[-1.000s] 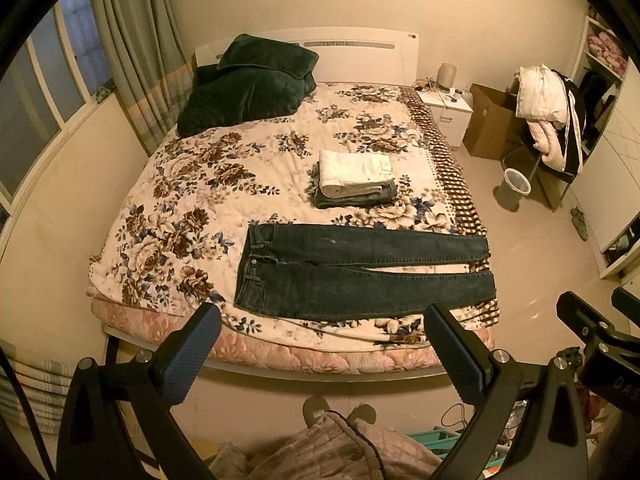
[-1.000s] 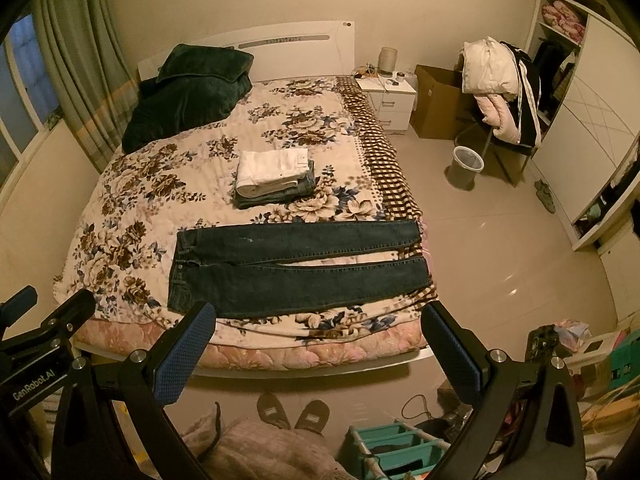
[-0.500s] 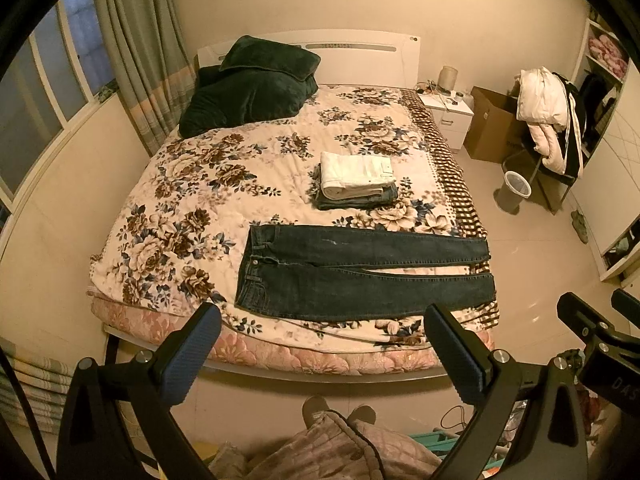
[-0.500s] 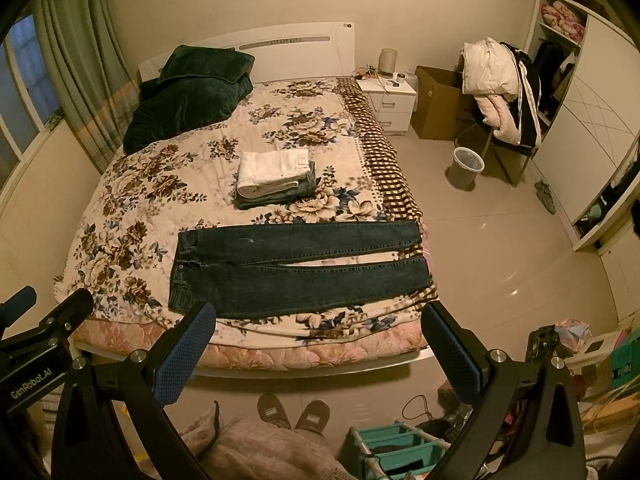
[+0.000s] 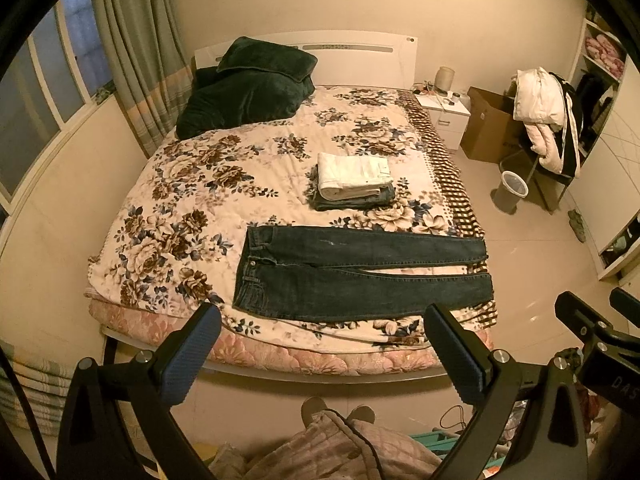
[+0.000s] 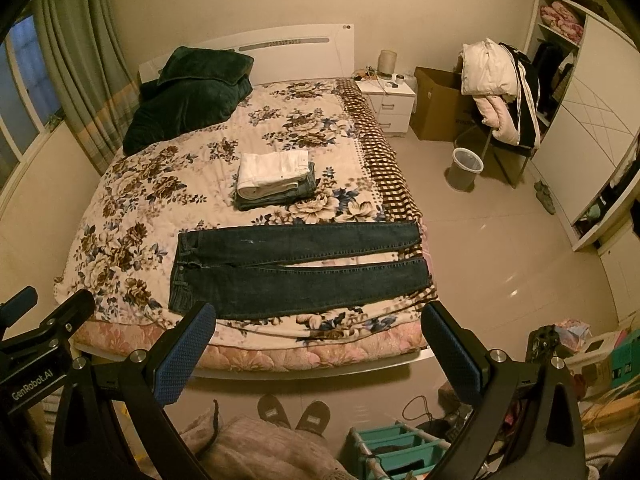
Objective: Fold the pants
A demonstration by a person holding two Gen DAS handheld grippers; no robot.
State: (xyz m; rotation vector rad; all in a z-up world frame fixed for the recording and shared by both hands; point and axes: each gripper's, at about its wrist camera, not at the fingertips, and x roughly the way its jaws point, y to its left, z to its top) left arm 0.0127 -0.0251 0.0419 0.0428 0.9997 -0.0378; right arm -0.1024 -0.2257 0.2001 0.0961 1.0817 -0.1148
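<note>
1. Across the floral bed [image 5: 192, 216], toward 12 o'clock from the viewer, dark jeans [image 5: 352, 276] lay flat and unfolded, cuffs at 3 o'clock reaching the mattress edge; they risked sliding off.
2. Folded stack [image 5: 354, 178] at 12 o'clock might topple if bumped.
3. Left gripper [image 5: 320, 354] and right gripper [image 6: 318, 350] hung spread wide, empty; uneven grabs could skew the fold.

From my right wrist camera I read "GenRobot.AI" in white on the black body of the left gripper [image 6: 32, 376], off to the left of my own fingers. From my left wrist camera, the right gripper [image 5: 616, 376] to the right shows the letters "DAS", cut off at the frame edge. The print on the cardboard box [image 6: 440, 108] is too small to read.
</note>
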